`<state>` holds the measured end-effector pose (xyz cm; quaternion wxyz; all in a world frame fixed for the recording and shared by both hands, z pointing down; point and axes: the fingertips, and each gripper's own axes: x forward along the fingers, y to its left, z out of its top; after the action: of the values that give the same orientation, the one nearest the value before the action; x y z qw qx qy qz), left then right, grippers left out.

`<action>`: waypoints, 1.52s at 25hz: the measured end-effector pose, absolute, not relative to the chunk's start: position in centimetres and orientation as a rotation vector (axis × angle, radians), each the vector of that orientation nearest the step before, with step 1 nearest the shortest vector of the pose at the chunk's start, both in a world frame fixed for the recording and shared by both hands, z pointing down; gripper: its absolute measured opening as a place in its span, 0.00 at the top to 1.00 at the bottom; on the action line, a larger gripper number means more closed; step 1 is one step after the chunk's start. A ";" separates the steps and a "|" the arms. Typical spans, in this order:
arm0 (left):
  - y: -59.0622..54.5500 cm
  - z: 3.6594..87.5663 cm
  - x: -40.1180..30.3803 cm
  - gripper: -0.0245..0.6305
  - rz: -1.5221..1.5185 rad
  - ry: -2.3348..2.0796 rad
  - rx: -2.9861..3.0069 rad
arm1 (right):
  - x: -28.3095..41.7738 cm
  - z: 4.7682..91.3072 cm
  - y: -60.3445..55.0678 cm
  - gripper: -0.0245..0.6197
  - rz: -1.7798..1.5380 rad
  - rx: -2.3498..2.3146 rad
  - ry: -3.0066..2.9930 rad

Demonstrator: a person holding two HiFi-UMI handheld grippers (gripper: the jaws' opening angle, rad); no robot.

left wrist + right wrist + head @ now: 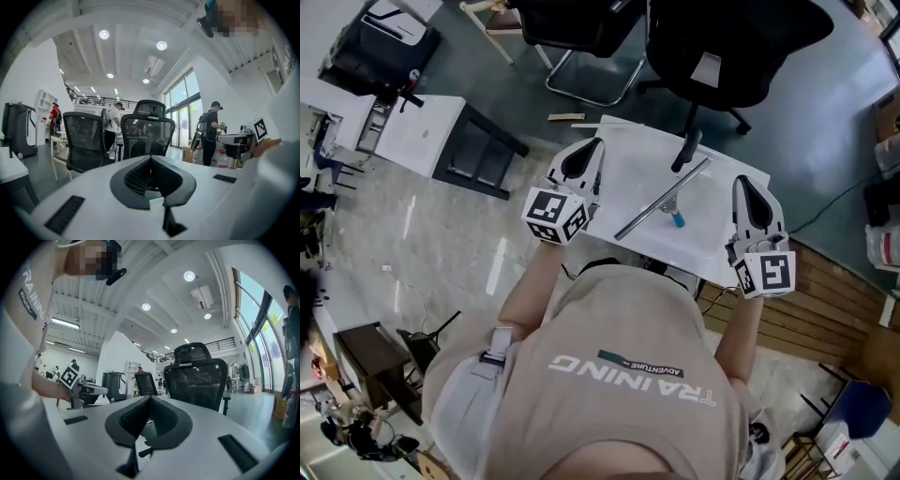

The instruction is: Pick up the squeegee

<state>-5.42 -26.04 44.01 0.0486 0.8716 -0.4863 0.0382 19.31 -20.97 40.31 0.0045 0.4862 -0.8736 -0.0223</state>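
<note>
Squeegee (661, 200) lies flat on the white table (712, 244), its long bar running diagonally from near-left to far-right. It sits between the left gripper (593, 147) and right gripper (743, 182), touching neither. Both grippers' jaws are closed and empty.

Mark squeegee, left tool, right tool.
squeegee (661, 200), head view, middle of its metal bar
left tool (596, 146), head view, tips of shut jaws
right tool (741, 184), head view, tips of shut jaws

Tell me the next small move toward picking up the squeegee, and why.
Probably open the right tool: it and the left tool are both shut and empty, and the squeegee lies untouched on the white table between them.
</note>
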 end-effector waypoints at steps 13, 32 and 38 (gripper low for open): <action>-30.6 48.1 -8.0 0.94 0.206 -1.627 2.532 | 18.7 40.6 -22.9 0.91 -0.040 1.509 -2.729; -36.2 74.1 -12.9 0.69 0.619 -1.667 1.919 | 17.6 42.3 -22.8 0.91 -0.017 1.479 -2.606; -36.4 78.1 -13.2 0.69 0.656 -1.639 1.828 | 18.2 42.9 -22.7 0.91 0.009 1.477 -2.555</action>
<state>-13.18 -36.41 78.10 0.2954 0.6871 -0.6162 0.2467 18.24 -22.69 42.95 0.0949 0.4981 -0.8619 0.0031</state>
